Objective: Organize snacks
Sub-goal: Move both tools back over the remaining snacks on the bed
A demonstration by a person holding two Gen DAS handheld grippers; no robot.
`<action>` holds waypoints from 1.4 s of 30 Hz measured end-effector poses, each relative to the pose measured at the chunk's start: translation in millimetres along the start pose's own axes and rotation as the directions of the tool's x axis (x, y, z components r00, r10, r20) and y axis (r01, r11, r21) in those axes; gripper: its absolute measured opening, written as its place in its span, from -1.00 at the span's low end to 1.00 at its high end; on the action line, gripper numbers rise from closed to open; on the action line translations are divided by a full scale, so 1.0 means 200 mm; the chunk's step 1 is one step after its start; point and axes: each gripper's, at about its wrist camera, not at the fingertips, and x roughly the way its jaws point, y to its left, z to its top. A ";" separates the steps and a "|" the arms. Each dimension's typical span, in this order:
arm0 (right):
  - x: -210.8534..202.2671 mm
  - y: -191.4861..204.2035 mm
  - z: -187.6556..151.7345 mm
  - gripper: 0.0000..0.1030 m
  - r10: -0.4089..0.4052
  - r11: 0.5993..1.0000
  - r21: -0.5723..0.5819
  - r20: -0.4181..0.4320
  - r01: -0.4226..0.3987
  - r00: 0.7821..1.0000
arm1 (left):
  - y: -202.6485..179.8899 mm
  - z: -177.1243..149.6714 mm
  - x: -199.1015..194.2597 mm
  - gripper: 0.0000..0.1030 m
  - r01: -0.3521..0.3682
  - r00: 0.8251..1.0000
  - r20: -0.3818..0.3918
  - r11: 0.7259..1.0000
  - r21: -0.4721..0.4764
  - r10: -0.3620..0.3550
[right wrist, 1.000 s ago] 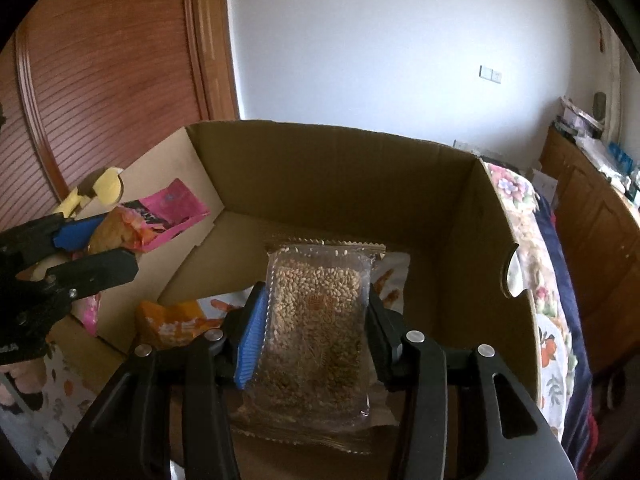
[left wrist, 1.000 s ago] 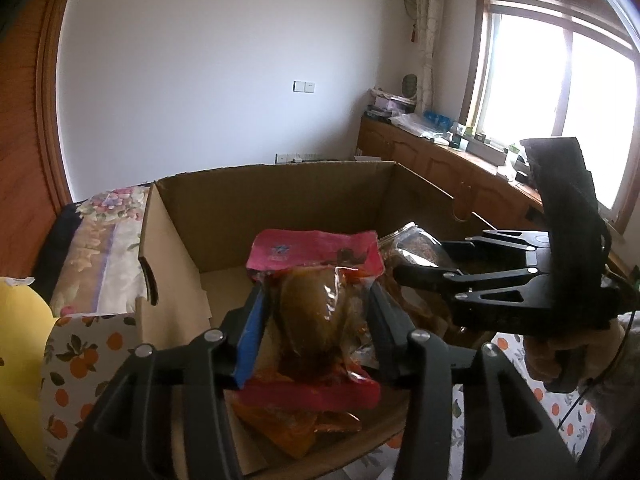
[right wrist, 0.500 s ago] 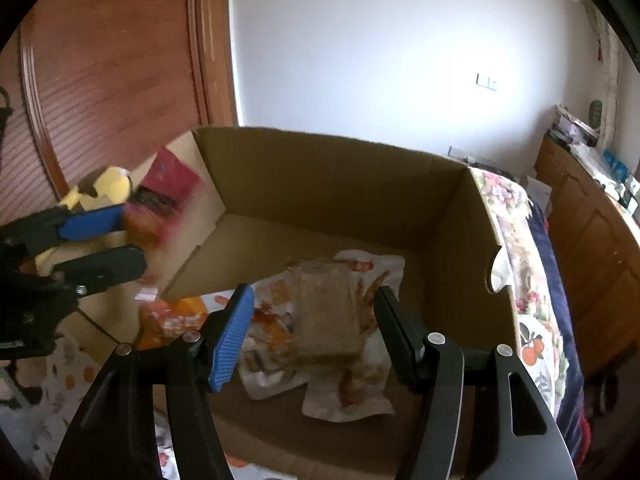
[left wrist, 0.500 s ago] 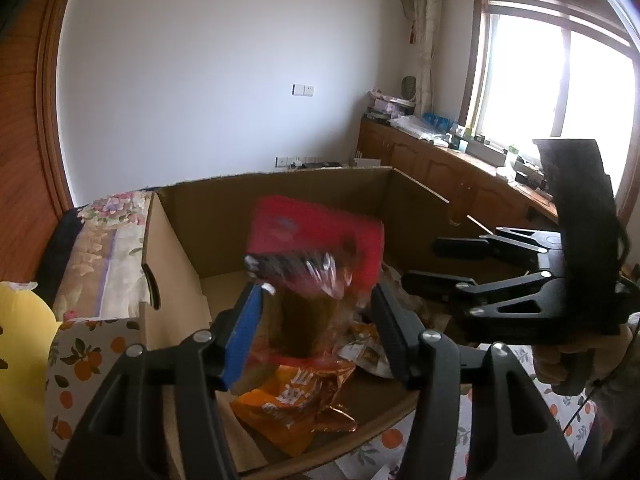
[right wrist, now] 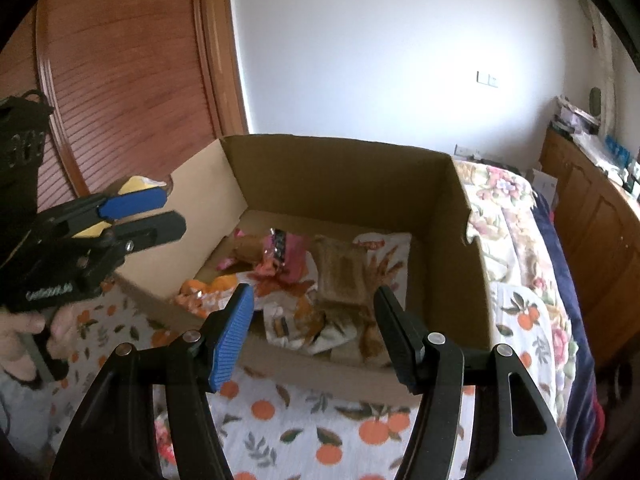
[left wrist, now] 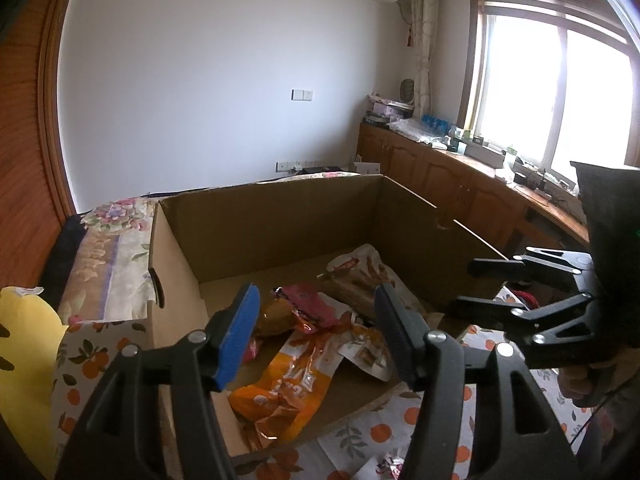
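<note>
A: Item one, nearest the cameras?
B: Left gripper (left wrist: 316,328), black with one blue pad, jaws opening, nothing between them. Right gripper (right wrist: 314,328), same make, jaws standing wide and empty. Both hang over the near rim of the box.

A: Surface beneath?
B: White cloth printed with oranges and leaves (right wrist: 344,420), spread under the box.

A: The container?
B: Open brown cardboard box (right wrist: 340,168), flaps up, a hand-hole in its side wall.

A: Contents, front to back?
B: Crinkled orange foil snack bag (left wrist: 288,392) at the near edge. Pink and red snack pouch (left wrist: 308,306) lying on top of the pile, towards the left. Clear packet of brown grains (right wrist: 340,272) beside it, resting on a white bag printed with brown sticks (right wrist: 384,248) towards the far right corner.

A: Beyond the box?
B: Floral bedcover (right wrist: 500,216), then a white wall.
</note>
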 end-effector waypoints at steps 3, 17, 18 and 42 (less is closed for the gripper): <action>-0.07 -0.01 -0.04 0.24 0.003 1.000 0.011 0.007 -0.003 1.000 | -0.02 -0.01 -0.04 0.17 -0.002 1.000 -0.002 1.000 0.011 0.002; -0.42 0.01 -0.33 0.29 -0.013 0.999 0.036 0.024 0.012 1.000 | -0.16 -0.19 -0.29 0.18 -0.006 0.999 -0.031 1.000 0.005 0.006; -0.43 0.01 -0.37 0.30 -0.015 0.999 0.037 0.017 0.014 1.000 | -0.17 -0.22 -0.30 0.18 -0.009 0.999 -0.041 1.000 0.001 0.009; -0.31 -0.04 -0.91 0.42 0.032 0.987 0.160 -0.094 -0.017 0.995 | -0.37 -0.72 -0.33 0.18 -0.074 0.979 -0.192 0.997 -0.035 0.066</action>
